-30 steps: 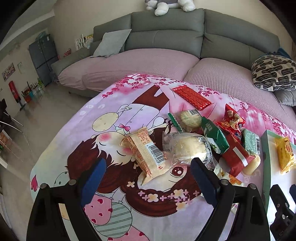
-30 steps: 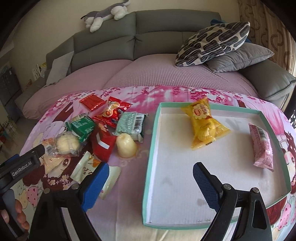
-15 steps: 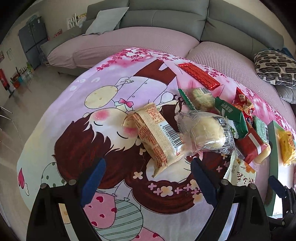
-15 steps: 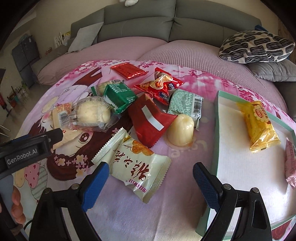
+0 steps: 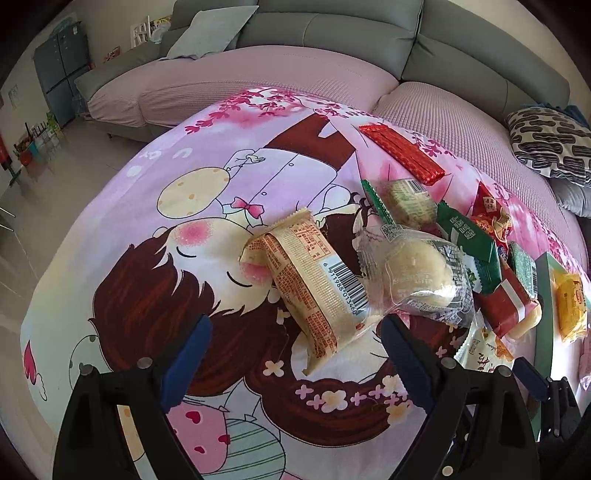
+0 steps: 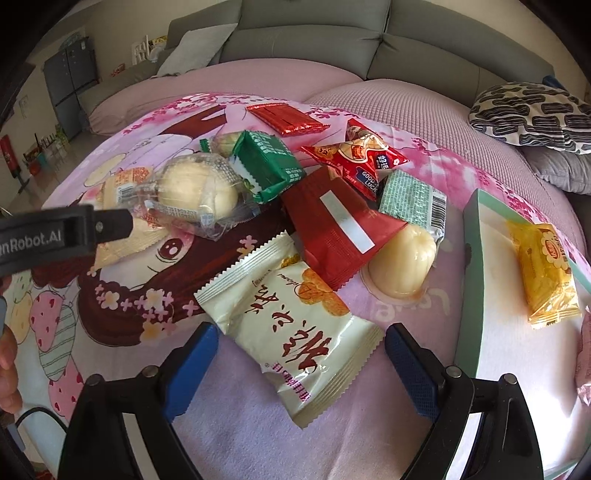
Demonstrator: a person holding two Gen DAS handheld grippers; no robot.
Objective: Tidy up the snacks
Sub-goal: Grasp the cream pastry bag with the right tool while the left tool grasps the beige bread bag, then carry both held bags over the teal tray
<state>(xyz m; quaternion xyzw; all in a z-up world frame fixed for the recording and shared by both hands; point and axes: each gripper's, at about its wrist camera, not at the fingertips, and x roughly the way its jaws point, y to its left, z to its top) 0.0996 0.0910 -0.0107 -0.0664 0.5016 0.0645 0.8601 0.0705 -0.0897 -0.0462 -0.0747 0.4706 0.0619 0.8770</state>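
We see our left gripper [image 5: 295, 349] with its 2 blue-padded fingers spread wide and nothing between them. It hangs just above the cartoon cloth [image 5: 207, 155], and the beige packet with a barcode [image 5: 310, 284] lies just in front of the gap between the fingers. Touching the right side of this packet is a clear bag with a pale round bun [image 5: 417, 277]. Behind the bun lie a green packet [image 5: 469, 236] and a long red foil bar [image 5: 400, 153], the bar well apart from the others.

Our right gripper [image 6: 301, 354] is also wide apart and holds nothing. A cream packet with red Chinese characters [image 6: 295, 325] lies between its fingers [image 6: 192, 354], with its near corner reaching toward the camera. Beyond it a dark red packet with a white stripe [image 6: 332, 229] rests partly on a pale jelly cup [image 6: 402, 262]. Near them are a grey-green packet with a barcode [image 6: 413, 199] and a red snack bag with a cartoon face [image 6: 358, 155].

At the right stands the tray with a green rim [image 6: 469, 280]. Inside it lies 1 yellow packet [image 6: 543, 273], and a pink packet [image 6: 583, 354] shows only at the edge of the view. The other snacks are on the cloth, outside the tray. A grey sofa [image 5: 332, 33] is behind the table.
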